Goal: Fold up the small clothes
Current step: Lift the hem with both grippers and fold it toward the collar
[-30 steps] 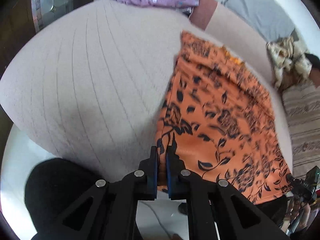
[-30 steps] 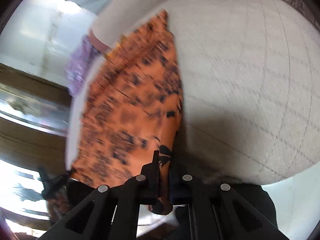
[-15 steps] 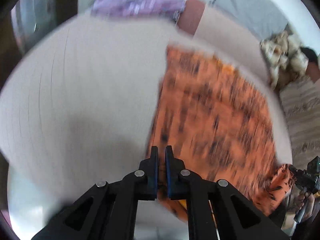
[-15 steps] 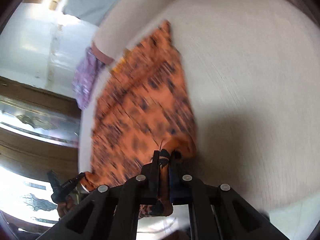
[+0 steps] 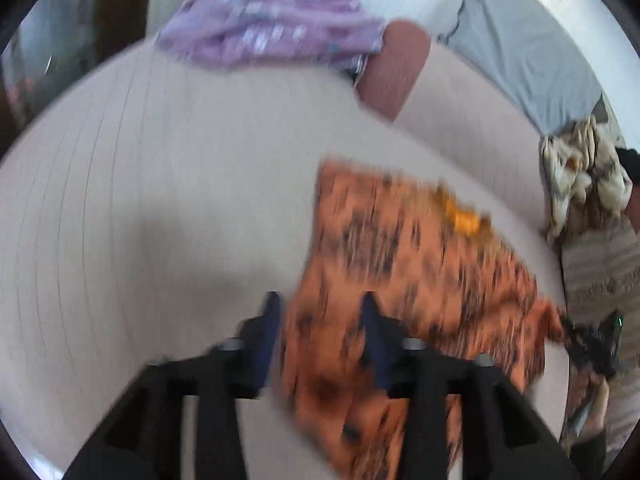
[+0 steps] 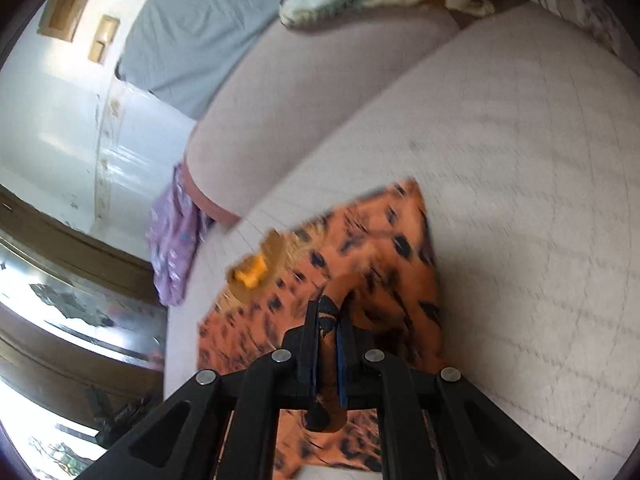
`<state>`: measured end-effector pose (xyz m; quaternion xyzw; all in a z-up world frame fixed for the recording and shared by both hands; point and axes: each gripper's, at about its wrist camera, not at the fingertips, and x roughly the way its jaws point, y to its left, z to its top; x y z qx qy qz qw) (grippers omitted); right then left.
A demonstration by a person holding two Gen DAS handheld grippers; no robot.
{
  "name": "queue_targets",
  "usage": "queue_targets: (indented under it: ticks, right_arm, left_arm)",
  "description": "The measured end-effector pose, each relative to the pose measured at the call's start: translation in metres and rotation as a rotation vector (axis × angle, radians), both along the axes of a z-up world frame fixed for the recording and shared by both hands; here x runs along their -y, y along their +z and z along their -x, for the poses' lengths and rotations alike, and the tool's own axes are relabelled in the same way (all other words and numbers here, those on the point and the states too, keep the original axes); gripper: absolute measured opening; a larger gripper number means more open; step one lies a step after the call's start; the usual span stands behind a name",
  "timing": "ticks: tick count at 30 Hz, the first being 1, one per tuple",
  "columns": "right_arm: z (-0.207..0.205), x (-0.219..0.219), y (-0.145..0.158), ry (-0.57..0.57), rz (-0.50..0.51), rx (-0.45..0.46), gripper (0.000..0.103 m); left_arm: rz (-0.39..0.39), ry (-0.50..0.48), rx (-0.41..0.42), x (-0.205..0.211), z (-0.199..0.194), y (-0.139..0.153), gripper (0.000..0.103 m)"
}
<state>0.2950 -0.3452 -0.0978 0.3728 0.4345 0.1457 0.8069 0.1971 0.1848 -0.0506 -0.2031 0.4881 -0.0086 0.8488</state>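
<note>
An orange garment with a black floral print (image 5: 404,280) lies on the pale cushion (image 5: 160,200), folded over itself toward the sofa back. My left gripper (image 5: 322,308) is above its near left edge, and its jaws are opening; the cloth shows in the gap between them, and the pads do not press on it. My right gripper (image 6: 327,312) is shut on the orange garment's (image 6: 380,256) right corner, with a bunch of cloth pinched between its pads. The right gripper also appears at the far right of the left wrist view, holding that corner.
A purple printed cloth (image 5: 272,20) lies on the sofa arm at the back left. A grey sheet (image 5: 532,52) covers the backrest. A cream and brown crumpled cloth (image 5: 580,176) lies at the right end. Bare cushion spreads to the left of the garment.
Both grippers carried the garment's near edge toward the sofa back, folding it over. The left gripper, shut on the cloth before, now has its jaws apart. The right stays shut on its corner.
</note>
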Motion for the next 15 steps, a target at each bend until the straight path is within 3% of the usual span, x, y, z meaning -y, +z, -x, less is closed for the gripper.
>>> queue_targets:
  ticks: [4,5,6,9,13,15]
  right_arm:
    - [0.022,0.011,-0.016,0.016,0.018,-0.029,0.007]
    - [0.025,0.011,-0.017,0.020,0.018,-0.035,0.007]
    - [0.024,0.014,-0.018,0.024,0.020,-0.036,0.007]
    - [0.028,0.011,-0.013,0.036,0.033,-0.032,0.007]
    - [0.037,0.003,-0.002,0.050,0.049,-0.023,0.007]
    - [0.040,-0.002,0.000,0.055,0.052,-0.023,0.007]
  left_arm:
    - [0.087,-0.052,-0.096,0.027,0.069,-0.033,0.047]
    - [0.102,-0.060,-0.107,0.035,0.082,-0.039,0.053]
    - [0.119,-0.080,-0.119,0.045,0.091,-0.045,0.059]
    - [0.157,-0.116,-0.164,0.071,0.101,-0.061,0.059]
    - [0.110,-0.142,-0.125,0.099,0.100,-0.060,0.059]
    - [0.066,-0.138,-0.152,0.110,0.099,-0.060,0.057]
